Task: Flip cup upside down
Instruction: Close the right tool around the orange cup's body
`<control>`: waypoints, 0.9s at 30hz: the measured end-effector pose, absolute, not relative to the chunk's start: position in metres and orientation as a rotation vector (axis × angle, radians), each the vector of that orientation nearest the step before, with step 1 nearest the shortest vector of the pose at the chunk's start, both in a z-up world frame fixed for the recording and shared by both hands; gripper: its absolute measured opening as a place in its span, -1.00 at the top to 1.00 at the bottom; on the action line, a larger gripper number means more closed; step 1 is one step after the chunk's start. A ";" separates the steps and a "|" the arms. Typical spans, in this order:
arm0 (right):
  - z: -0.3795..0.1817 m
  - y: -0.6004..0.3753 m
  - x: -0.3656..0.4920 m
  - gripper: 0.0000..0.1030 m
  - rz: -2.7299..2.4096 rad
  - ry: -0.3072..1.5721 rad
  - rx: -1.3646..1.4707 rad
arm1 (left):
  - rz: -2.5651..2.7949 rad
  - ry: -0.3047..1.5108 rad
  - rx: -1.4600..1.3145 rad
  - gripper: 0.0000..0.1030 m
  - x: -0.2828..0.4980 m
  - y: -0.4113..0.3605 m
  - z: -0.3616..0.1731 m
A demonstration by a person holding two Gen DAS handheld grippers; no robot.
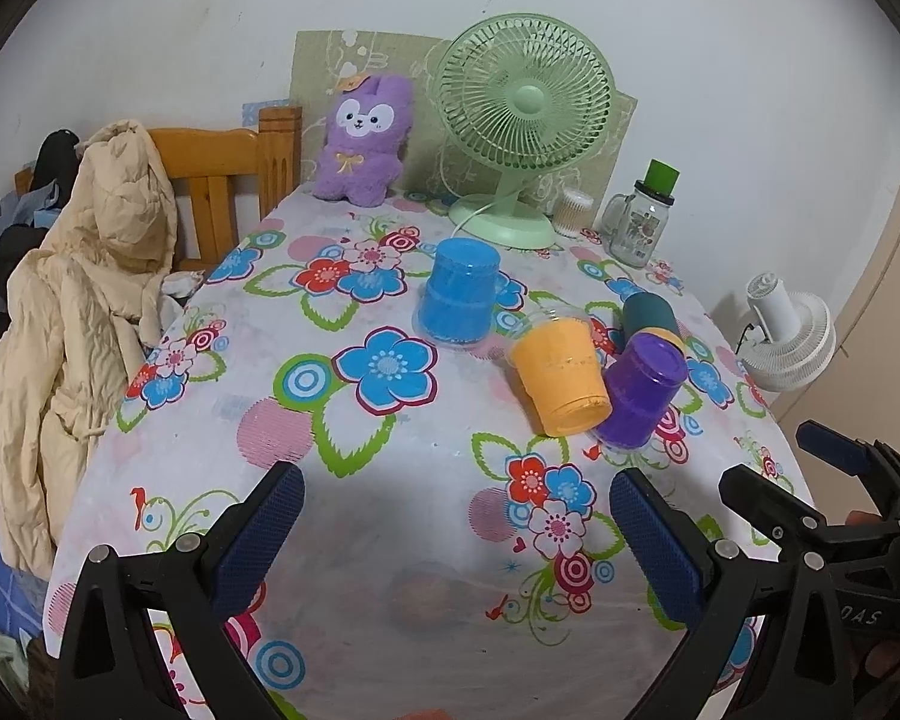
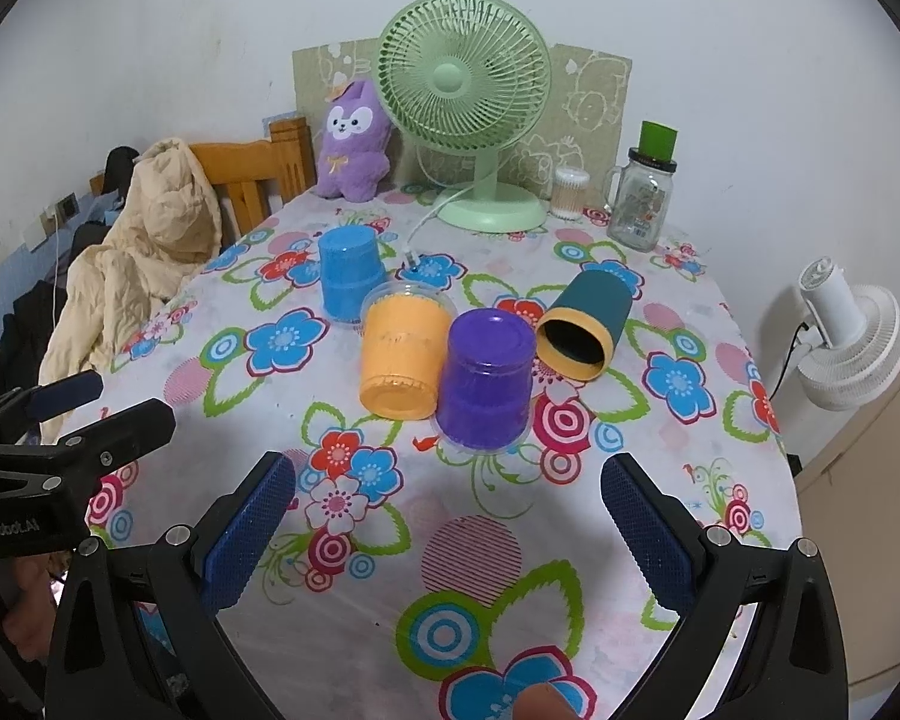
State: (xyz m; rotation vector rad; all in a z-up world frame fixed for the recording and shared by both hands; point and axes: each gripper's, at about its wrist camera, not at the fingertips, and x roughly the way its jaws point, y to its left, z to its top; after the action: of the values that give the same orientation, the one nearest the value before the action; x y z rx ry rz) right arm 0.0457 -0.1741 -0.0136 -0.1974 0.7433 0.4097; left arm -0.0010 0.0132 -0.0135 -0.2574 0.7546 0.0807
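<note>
Four cups sit on the floral tablecloth [image 2: 510, 552]. The blue cup [image 2: 349, 273] and the purple cup [image 2: 486, 381] stand upside down. The orange cup [image 2: 401, 354] lies tilted, leaning between them. A dark teal cup with a yellow rim [image 2: 585, 324] lies on its side, mouth toward me. In the left wrist view the blue cup [image 1: 459, 291], orange cup [image 1: 561, 375], purple cup [image 1: 642, 393] and teal cup [image 1: 648, 312] also show. My left gripper [image 1: 456, 534] and right gripper [image 2: 447, 519] are both open and empty, hovering near the front of the table, short of the cups.
A green desk fan [image 2: 465, 90], a purple plush toy [image 2: 351, 141], a cotton-swab jar [image 2: 570, 192] and a glass mug jar with a green lid [image 2: 642, 198] stand at the back. A chair with a beige coat [image 2: 144, 252] is left; a white fan [image 2: 846, 336] is right.
</note>
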 end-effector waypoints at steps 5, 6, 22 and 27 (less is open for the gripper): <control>-0.024 -0.165 0.055 -0.99 0.421 0.778 -0.207 | 0.087 0.783 -0.274 -1.00 0.004 0.022 -0.023; -0.026 -0.162 0.058 -0.99 0.425 0.788 -0.207 | 0.088 0.791 -0.278 -1.00 0.005 0.024 -0.025; -0.066 -0.122 0.122 -0.99 0.505 0.901 -0.186 | 0.105 0.867 -0.285 -1.00 0.035 0.045 -0.053; -0.070 -0.113 0.133 -0.99 0.516 0.901 -0.204 | 0.106 0.888 -0.278 -1.00 0.047 0.048 -0.060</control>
State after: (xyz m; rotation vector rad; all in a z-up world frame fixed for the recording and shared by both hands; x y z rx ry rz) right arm 0.1334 -0.1125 -0.0703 -0.2038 0.9014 0.5164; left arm 0.0469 0.0481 -0.0597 -0.2777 0.8879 0.1058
